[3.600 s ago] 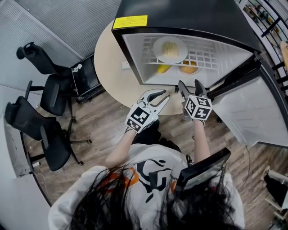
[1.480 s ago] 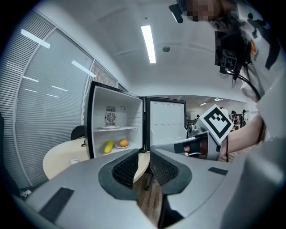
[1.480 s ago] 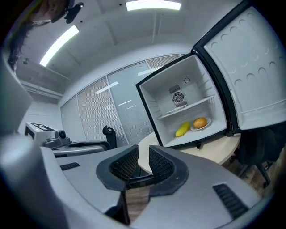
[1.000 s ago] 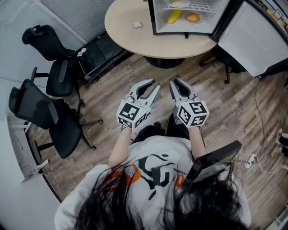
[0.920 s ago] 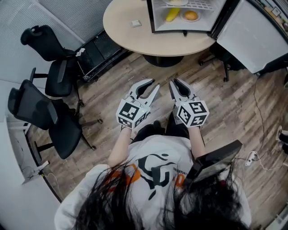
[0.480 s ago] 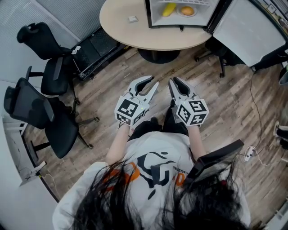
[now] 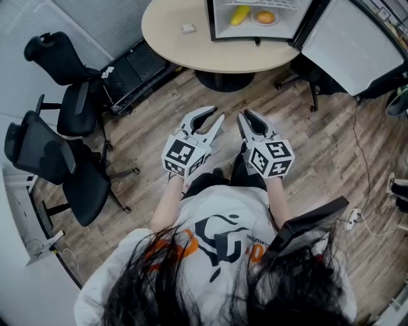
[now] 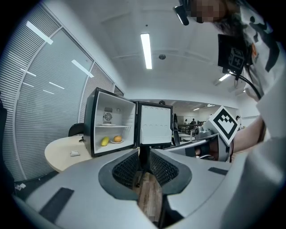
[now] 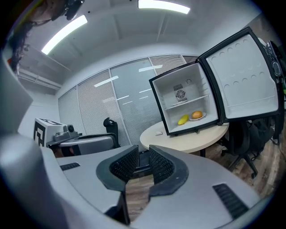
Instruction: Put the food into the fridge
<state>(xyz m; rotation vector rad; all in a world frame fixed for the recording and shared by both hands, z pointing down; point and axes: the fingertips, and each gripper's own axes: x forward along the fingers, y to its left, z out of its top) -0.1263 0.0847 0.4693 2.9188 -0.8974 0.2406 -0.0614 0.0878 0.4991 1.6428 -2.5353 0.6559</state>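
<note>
The small black fridge (image 7: 217,25) stands open on the round table (image 7: 178,48), far ahead of me. On its floor lie a yellow banana (image 7: 240,14) and an orange on a plate (image 7: 264,17); the left gripper view shows the banana (image 8: 104,141) and the orange (image 8: 117,139) too. My left gripper (image 7: 220,118) and right gripper (image 7: 241,116) hover side by side over the wooden floor, close to the person's body. Both are shut with nothing between the jaws. In the right gripper view the fridge (image 9: 187,105) is at upper right.
The fridge door (image 7: 347,44) swings out to the right. A small white object (image 7: 188,28) lies on the table. Black office chairs (image 7: 60,60) (image 7: 54,165) stand at the left. A cable (image 7: 360,159) runs over the floor at the right.
Both grippers have come back from the fridge mouth to a spot well short of the table. Over the last second they hardly moved and stayed shut.
</note>
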